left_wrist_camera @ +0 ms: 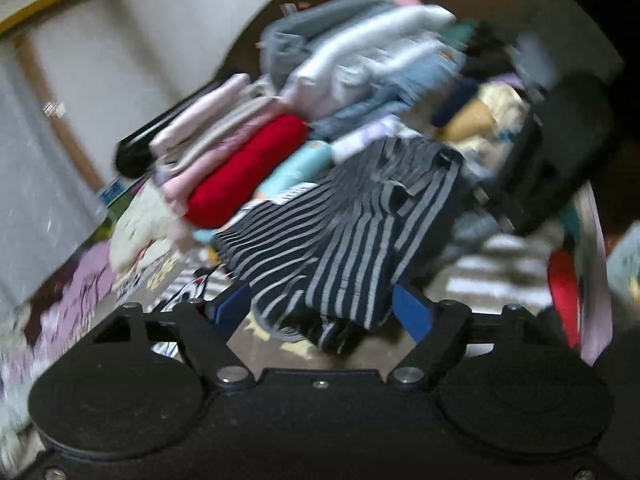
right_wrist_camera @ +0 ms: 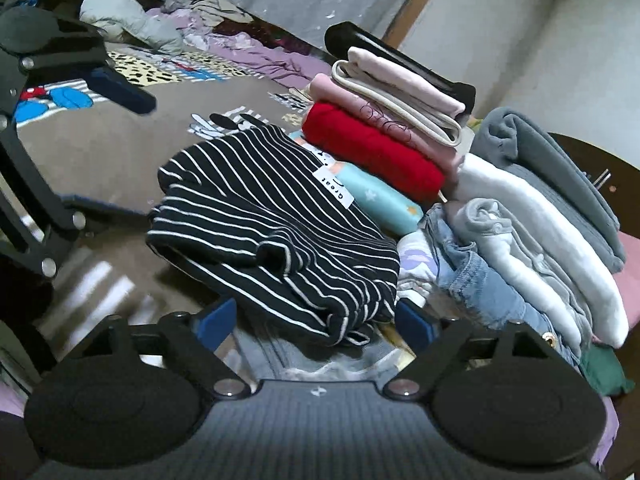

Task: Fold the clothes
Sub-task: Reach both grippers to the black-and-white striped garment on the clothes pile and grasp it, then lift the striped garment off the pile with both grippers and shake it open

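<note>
A folded black top with thin white stripes (right_wrist_camera: 276,232) lies on a brown patterned bed cover (right_wrist_camera: 120,152), its near edge just in front of the right gripper (right_wrist_camera: 316,320). The blue fingers (right_wrist_camera: 218,316) of that gripper stand spread, one on each side of the garment's near corner, pinching nothing. A white label reading "Great" shows at the top's far edge.

In the left wrist view, which is motion-blurred, the same striped top (left_wrist_camera: 340,232) sits between the spread blue fingers of the left gripper (left_wrist_camera: 320,308), which also grips nothing.

Just beyond the top lies a pale turquoise garment (right_wrist_camera: 380,196), then a stack: a red folded piece (right_wrist_camera: 372,152), pink and cream layers (right_wrist_camera: 400,92), and a black item on top (right_wrist_camera: 392,56). To the right, touching this row, rests a second pile of folded denim (right_wrist_camera: 480,276), white and grey clothes (right_wrist_camera: 552,216). Farther back, lilac bedding (right_wrist_camera: 260,52) and a rumpled grey bundle (right_wrist_camera: 128,20) lie on the bed.
</note>
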{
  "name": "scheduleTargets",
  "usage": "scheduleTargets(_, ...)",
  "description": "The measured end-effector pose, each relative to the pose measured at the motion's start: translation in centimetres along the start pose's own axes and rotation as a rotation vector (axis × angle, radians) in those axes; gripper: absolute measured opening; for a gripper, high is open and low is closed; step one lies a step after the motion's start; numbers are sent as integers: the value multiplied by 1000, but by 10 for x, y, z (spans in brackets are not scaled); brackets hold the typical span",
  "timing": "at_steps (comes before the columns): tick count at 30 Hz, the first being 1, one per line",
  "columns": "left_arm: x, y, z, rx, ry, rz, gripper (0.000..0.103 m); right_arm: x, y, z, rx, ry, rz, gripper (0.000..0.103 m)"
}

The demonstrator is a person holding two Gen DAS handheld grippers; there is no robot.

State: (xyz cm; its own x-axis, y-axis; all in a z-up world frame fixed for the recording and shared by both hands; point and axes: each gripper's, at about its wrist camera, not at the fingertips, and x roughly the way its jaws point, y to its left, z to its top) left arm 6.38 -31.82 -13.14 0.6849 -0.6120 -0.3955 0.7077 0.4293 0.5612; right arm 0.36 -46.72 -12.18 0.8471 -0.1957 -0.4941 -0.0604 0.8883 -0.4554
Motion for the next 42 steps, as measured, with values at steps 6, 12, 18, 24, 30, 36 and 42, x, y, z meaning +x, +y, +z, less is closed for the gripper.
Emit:
scheduleTargets(6, 20, 1, 2, 51, 49, -34, 43, 11, -5, -3, -25, 5, 53, 58)
scheduleTargets(12, 15, 21, 13, -65, 65, -51, 9, 11, -19, 3, 33, -5, 103, 31)
scheduleTargets(18, -10, 49, 32, -160, 15, -4, 7, -2, -33, 22, 93, -33, 132, 19)
scheduleTargets(24, -49, 98, 45, -248, -39, 79, 7, -31, -45, 63, 130, -126, 122, 19)
scheduleTargets(30, -103, 151, 48, -304, -98, 203, 6, -65, -40, 117, 103, -237, 127, 19)
scheduleTargets(36, -170, 201, 47, -314, -158, 343, 6, -96, -24, 187, 47, -368, 149, 19)
scheduleTargets(42, -232, 240, 41, -298, -189, 477, 6, -118, -7, 253, 24, -480, 203, 18)
